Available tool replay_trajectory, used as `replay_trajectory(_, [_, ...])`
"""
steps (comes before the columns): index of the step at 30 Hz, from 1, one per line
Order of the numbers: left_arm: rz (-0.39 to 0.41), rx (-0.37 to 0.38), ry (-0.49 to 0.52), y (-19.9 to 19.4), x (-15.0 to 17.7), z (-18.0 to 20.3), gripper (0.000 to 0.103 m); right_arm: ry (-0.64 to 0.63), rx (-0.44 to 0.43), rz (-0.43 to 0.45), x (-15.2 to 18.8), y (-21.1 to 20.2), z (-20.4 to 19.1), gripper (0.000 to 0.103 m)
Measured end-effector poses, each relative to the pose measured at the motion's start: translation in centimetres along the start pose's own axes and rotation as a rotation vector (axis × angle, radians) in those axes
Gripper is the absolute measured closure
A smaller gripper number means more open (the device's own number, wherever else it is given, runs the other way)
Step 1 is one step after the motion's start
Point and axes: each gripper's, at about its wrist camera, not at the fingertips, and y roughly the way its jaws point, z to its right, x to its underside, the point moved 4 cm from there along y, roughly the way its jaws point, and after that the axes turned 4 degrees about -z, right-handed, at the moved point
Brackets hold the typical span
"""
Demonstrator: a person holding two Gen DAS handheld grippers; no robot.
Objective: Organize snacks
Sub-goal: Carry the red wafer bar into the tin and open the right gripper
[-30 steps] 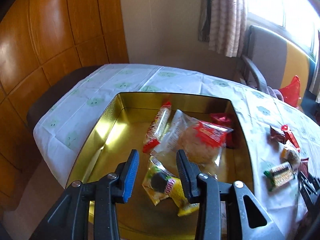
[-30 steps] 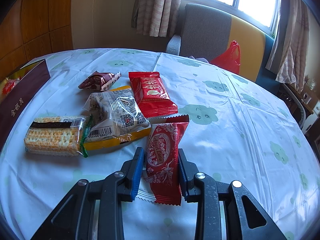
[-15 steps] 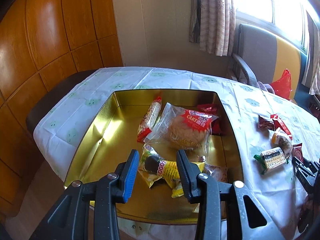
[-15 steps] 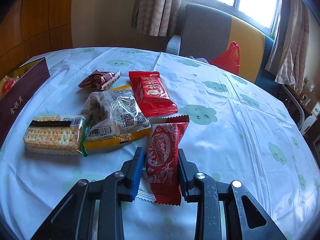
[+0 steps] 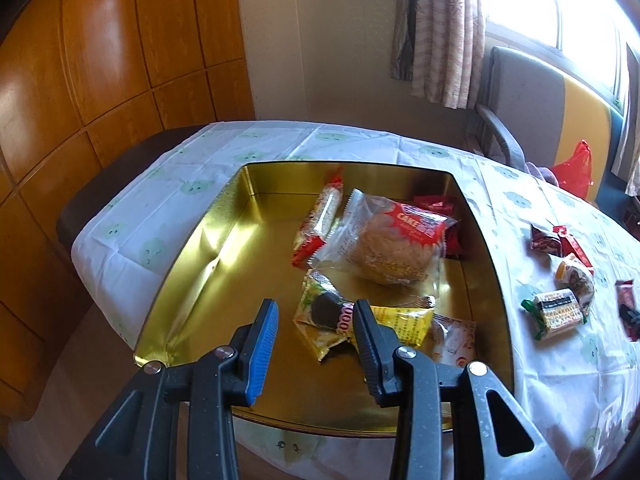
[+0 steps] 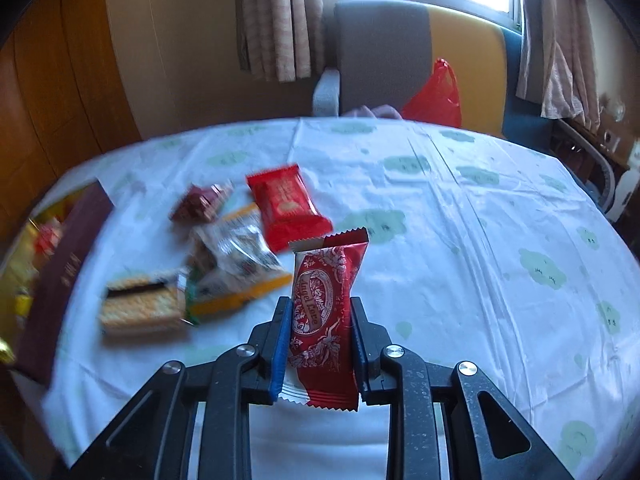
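Here, right tool (image 6: 318, 320) just closed on red wafer packet (image 6: 325, 312), left tool (image 5: 316, 322) apart over gold tin (image 5: 208, 240), loose snacks (image 6: 236, 256) alongside.

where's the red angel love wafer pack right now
In the right wrist view the red wafer pack is clamped upright between the jaws of the right gripper, lifted off the white tablecloth, right of the loose snack pile.

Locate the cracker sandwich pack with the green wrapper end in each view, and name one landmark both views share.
Left wrist: cracker sandwich pack far right, on the tablecloth beside the gold tin.
Right wrist: lower left, blurred, near the tin's maroon wall.
Shared landmark: red plastic bag on the chair.
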Motion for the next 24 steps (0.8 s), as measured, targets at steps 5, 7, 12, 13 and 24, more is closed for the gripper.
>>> replay_trajectory(5, [0.001,-0.019,-0.019,0.1,0.0,-0.9,0.064,-0.092,-0.192,0.006,-1.1,-2.5,-5.8,0.076])
replay_trajectory(7, [0.005,-0.024,-0.020,0.0,-0.1,-1.1,0.064,-0.125,-0.288,-0.016,-1.2,-2.8,-9.0,0.076])
replay_trajectory(12, [0.024,-0.044,-0.023,-0.4,-0.2,-1.8,0.064,-0.236,-0.479,-0.074,-1.4,-3.5,-18.1,0.076])
replay_trajectory(13, [0.028,-0.046,-0.024,-0.5,-0.2,-1.9,0.064,-0.251,-0.498,-0.082,-1.2,-3.6,-19.7,0.076])
replay_trajectory(24, [0.038,-0.053,-0.030,-0.5,0.1,-2.6,0.064,-0.282,-0.527,-0.233,-0.4,0.9,-28.4,0.075])
